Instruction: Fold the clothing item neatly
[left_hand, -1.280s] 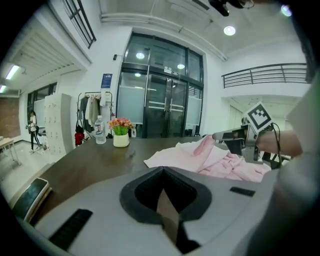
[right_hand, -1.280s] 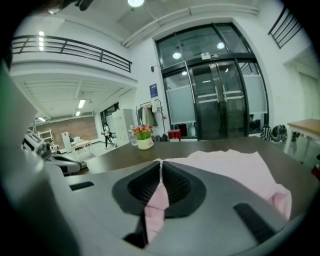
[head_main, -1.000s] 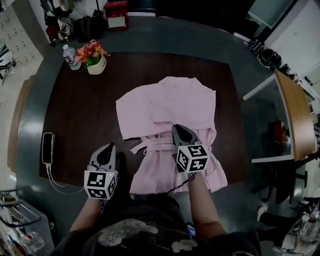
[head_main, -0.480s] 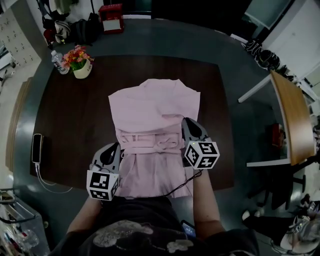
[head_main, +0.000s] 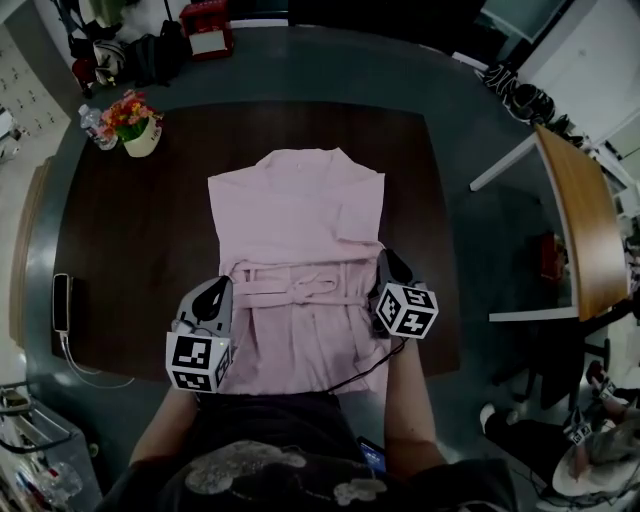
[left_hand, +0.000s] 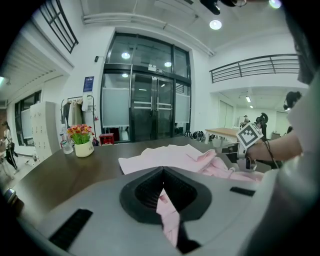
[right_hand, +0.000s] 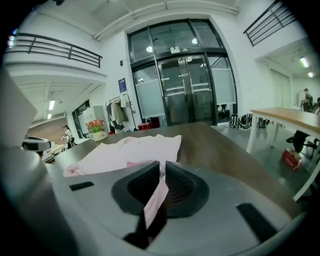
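- The pink garment lies flat on the dark table, hem nearest the person, collar at the far end; its sides look already turned in, so I judge the step in hand to be a lengthwise fold or a squaring-up of the lower half
- The left gripper has its jaws pressed together on a strip of pink cloth at the garment's left edge, near the waist; the right gripper likewise pinches pink cloth at the right edge; keep both pinches firm, since thin fabric is likely to slip
- Move the two hands as a pair and at one height; uneven pull would probably skew the panel
- The waist tie lies between the grippers, knotted at the middle; hold the cloth taut across it so it stays flat and does not bunch under the fold
- Further out, match the carried edge to the shoulders; release only once it lies square
- The flower pot at the far left corner stands well apart; no hazard
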